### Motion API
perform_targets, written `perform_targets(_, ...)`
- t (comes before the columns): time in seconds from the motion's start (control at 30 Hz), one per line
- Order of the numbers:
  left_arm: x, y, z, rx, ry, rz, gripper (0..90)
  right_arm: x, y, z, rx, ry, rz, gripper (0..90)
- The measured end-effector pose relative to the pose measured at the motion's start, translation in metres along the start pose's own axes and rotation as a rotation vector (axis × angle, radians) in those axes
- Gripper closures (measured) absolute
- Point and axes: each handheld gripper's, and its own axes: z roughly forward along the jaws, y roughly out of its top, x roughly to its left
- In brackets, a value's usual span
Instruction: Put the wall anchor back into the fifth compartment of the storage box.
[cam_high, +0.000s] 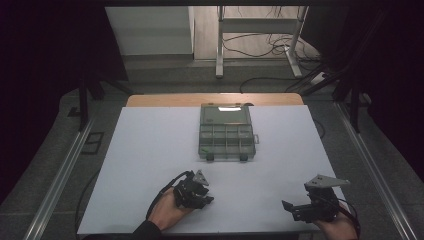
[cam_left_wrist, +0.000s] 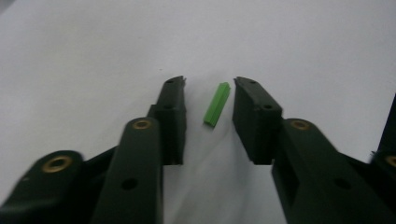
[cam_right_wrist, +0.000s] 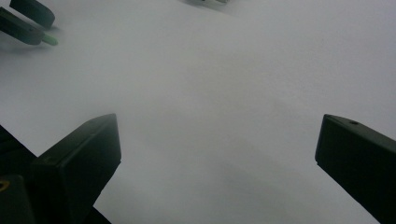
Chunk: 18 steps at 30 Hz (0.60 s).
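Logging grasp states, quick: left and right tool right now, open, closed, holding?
Left tool: open, jaws either side of a small green piece on the table, not gripping it.
Right tool: open wide, holding nothing.

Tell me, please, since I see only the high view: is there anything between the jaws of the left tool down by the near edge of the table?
Observer: Yes. In the left gripper view a small green bar lies on the white table in the gap of the left tool, touching neither jaw.
Operator: Thank you. Could you say how the right tool stands?
Observer: The right tool has its jaws wide apart, with bare table surface between them.
Operator: Does its camera catch the other tool?
Observer: Yes, at the top left corner of its view, with a green tip poking out from the far jaws.
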Motion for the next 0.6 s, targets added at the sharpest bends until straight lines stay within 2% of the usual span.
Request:
perform_targets(0.07, -0.0028, 0.0004, 0.0022, -0.007, 0.012, -0.001, 70.7, 0.0002, 0.0000, 0.0002, 0.002, -0.001, 0.000, 0.8)
perform_targets(0.13, -0.0043, 0.0007, 0.0023, 0.001, 0.022, 0.022, 76.0, 0.0002, 0.0001, 0.0003, 0.004, 0.001, -0.001, 0.8)
perform_targets(0.17, -0.0039, 0.0011, 0.0015, 0.020, 0.028, 0.047, 78.6, 0.0002, 0.0001, 0.0004, 0.004, 0.001, -0.001, 0.9)
perform_targets(0.27, -0.0063, 0.0024, 0.0016, 0.034, 0.029, 0.075, 83.2, 0.0003, 0.0002, 0.0006, 0.006, 0.002, -0.002, 0.8)
perform_targets(0.4, -0.0054, 0.0038, 0.0013, 0.042, 0.020, 0.071, 84.2, 0.0005, 0.0002, 0.0006, 0.008, 0.003, 0.000, 0.9)
perform_targets(0.6, -0.0026, 0.0062, -0.0029, 0.027, 0.003, 0.041, 84.4, 0.0003, 0.0002, 0.0005, 0.005, 0.003, -0.002, 0.9)
